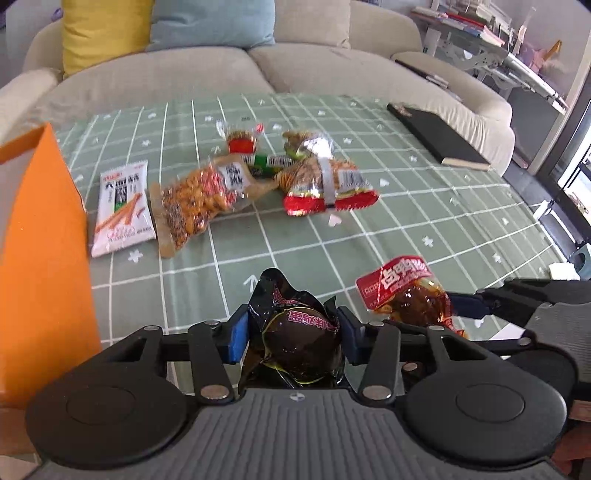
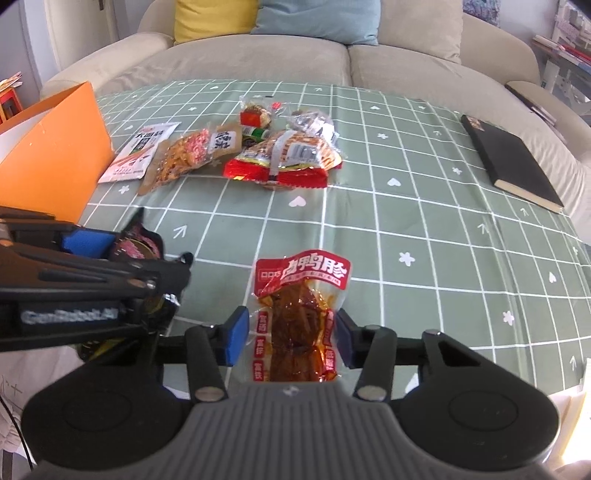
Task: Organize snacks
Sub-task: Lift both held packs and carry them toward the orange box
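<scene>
Nearest, the left gripper [image 1: 291, 338] has its blue pads pinched in on a dark egg packet [image 1: 301, 343], crumpling it. Just beside it, the right gripper [image 2: 288, 338] has a red duck packet [image 2: 299, 314] between its half-open jaws; I cannot tell if the pads bite. Farther across the green checked cloth [image 2: 424, 221] lies the snack pile [image 2: 258, 155], an orange box [image 2: 48, 155] to its left, a black notebook [image 2: 511, 162] to the right.

You had a beige fabric sofa [image 2: 332, 62] behind the green grid-patterned tablecloth [image 2: 424, 229], with a yellow cushion [image 2: 214, 16] beside a pale blue cushion [image 2: 317, 16]; daylight filled the room.
</scene>
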